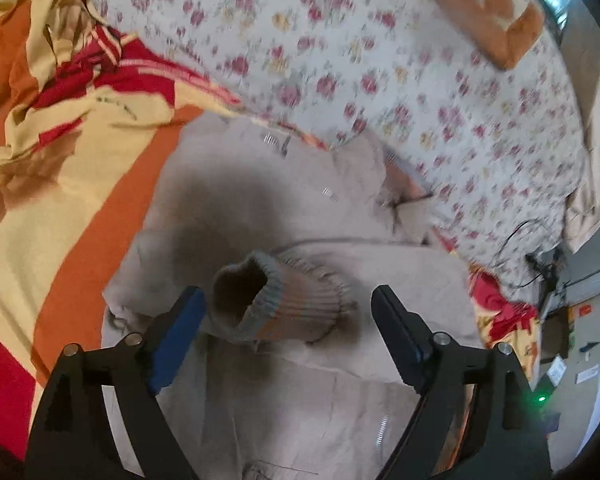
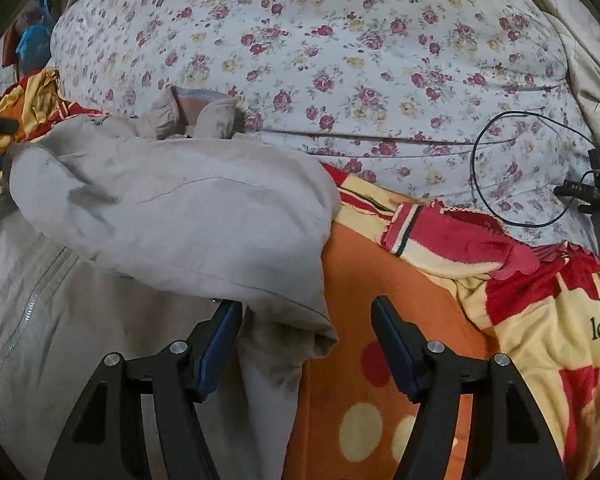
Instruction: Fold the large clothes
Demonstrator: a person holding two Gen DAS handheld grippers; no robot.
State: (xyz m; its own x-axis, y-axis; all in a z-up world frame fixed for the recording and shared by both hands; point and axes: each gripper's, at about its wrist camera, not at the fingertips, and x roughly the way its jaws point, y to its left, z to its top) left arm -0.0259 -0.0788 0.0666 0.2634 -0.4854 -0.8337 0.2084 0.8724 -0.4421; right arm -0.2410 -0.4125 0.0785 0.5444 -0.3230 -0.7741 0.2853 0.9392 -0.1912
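A large beige zip jacket (image 1: 292,408) lies on an orange, red and yellow blanket (image 1: 60,216). One sleeve is folded across the body, and its ribbed cuff (image 1: 276,300) stands open between the jaws of my left gripper (image 1: 288,304), which is open and holds nothing. In the right wrist view the jacket (image 2: 172,216) fills the left side, its zip (image 2: 28,312) running down. My right gripper (image 2: 306,316) is open, its jaws either side of the jacket's right folded edge (image 2: 316,328), over the blanket (image 2: 380,288).
A floral quilt (image 2: 340,52) covers the far part of the bed. An orange cushion (image 1: 488,12) lies on it. A black cable (image 2: 500,168) and a black device (image 2: 596,196) sit at the right. A room floor with items shows at the far right (image 1: 580,340).
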